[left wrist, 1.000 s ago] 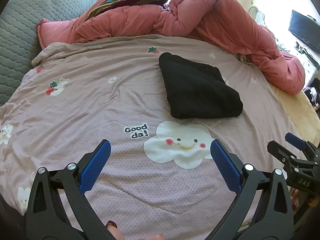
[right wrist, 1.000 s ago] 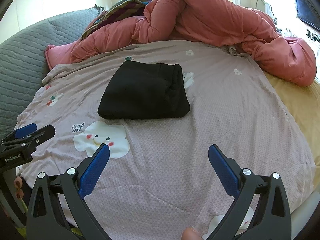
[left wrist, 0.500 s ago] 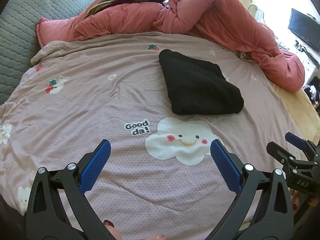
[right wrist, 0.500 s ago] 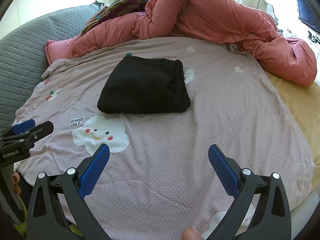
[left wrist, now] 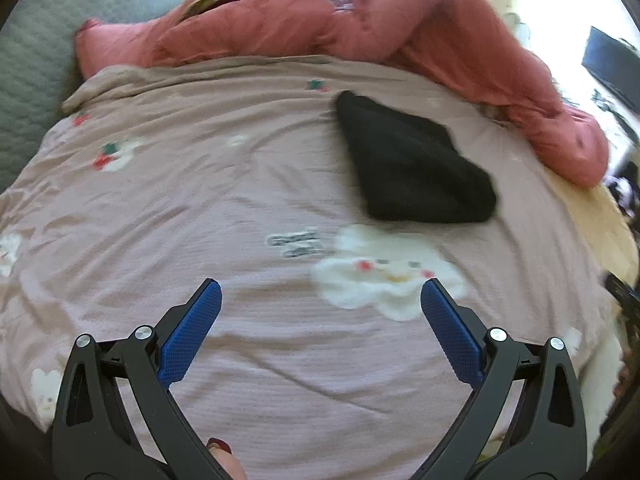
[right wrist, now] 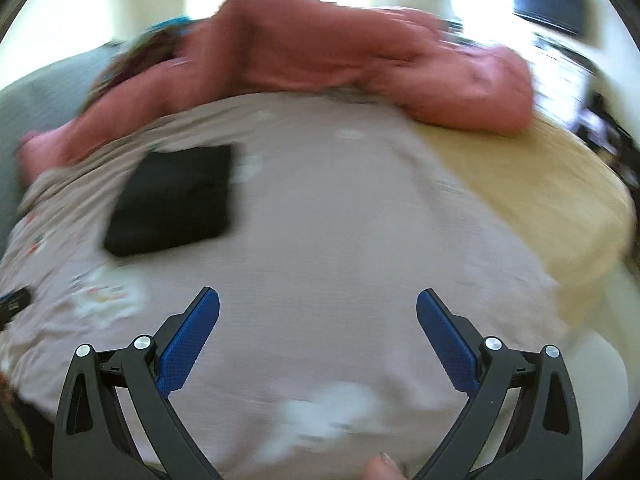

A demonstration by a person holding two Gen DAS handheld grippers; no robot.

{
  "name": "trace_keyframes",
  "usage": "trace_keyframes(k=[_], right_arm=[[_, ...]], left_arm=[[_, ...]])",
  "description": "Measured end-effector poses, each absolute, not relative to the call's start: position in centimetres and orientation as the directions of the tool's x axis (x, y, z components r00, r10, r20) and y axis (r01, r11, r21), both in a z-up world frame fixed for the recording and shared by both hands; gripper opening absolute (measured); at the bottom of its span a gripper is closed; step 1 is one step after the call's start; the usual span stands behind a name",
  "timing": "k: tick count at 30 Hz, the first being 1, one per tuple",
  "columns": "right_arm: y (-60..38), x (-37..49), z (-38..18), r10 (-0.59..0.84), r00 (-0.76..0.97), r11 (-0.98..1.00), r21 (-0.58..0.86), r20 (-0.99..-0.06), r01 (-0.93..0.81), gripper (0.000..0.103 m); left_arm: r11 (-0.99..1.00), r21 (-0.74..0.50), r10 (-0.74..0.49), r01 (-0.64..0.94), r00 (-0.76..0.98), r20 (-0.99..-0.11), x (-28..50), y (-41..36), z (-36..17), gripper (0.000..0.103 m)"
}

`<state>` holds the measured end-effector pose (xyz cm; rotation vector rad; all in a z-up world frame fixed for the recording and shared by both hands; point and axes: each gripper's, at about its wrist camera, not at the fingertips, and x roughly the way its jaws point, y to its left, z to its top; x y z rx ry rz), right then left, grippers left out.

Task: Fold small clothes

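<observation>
Held both the left gripper (left wrist: 321, 300) and right gripper (right wrist: 318, 308) spread wide and empty, well short of the black garment (left wrist: 412, 168) lying apparently folded mid-bed (left wrist: 240, 208); best withdrawn without snagging it.

Motion blur smears the right wrist view, softening the folded black garment (right wrist: 172, 200) and pink duvet (right wrist: 320, 60). The bedsheet's lettering (left wrist: 300, 244) is unreadable. Picture edges crop the grey headboard (left wrist: 32, 60) and a dark screen (left wrist: 612, 64).
</observation>
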<state>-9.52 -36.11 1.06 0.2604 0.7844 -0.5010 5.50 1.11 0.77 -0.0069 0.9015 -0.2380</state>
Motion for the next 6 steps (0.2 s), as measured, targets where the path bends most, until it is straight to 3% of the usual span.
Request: trace_keyframes(k=[6], right_arm=[[-48.2, -20.2, -2.4, -0.568, 0.319, 0.49, 0.001, -0.759, 0.872, 0.098]], left_arm=[[0.997, -0.076, -0.049, -0.019, 0.611, -0.79, 10.2, 10.5, 0.6, 0.093]])
